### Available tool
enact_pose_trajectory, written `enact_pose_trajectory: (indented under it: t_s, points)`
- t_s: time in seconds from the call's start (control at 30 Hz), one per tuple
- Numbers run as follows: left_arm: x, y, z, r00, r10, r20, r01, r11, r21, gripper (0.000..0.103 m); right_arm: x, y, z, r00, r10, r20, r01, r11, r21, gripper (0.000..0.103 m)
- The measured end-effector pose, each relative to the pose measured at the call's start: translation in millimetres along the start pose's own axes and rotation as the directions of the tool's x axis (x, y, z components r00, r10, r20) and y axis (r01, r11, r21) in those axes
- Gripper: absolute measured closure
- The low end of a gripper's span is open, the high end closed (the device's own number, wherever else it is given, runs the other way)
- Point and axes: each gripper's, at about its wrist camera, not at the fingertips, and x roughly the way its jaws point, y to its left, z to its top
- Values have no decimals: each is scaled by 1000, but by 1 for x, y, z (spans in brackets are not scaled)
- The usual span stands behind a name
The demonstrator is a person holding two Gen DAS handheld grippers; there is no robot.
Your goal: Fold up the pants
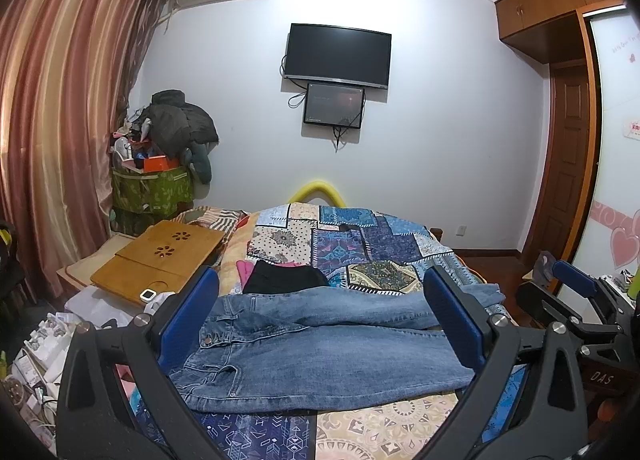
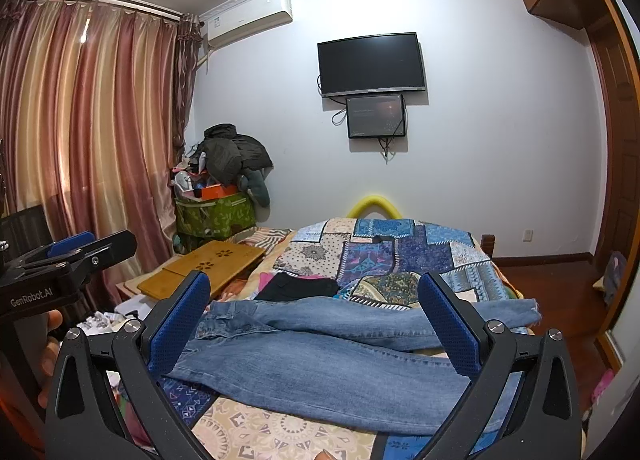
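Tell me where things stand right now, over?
Left gripper open, empty, above the bed. Right gripper open, empty. Jeans spread on the patchwork quilt, not yet folded. Black garment lies just beyond the jeans.

Patchwork bed [image 1: 360, 236], jeans [image 1: 320, 352] (spread flat), black garment [image 1: 284, 280]

Small wall screen's text [image 2: 375, 115] illegible; black garment [image 1: 285, 279] half behind jeans [image 1: 320, 348].

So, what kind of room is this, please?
Most likely a home bedroom: a bed with a patchwork cover, a television on the wall, long curtains, and jeans laid out on the bed.
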Motion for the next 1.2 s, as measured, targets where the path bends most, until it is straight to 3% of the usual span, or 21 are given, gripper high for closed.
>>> enact_pose_trajectory:
  t_s: [1.2]
  points:
    - [16,3,-4,1000,-14,-10,14,1000,11,0,18,-9,-6,999,-12,-33,13,1000,14,0]
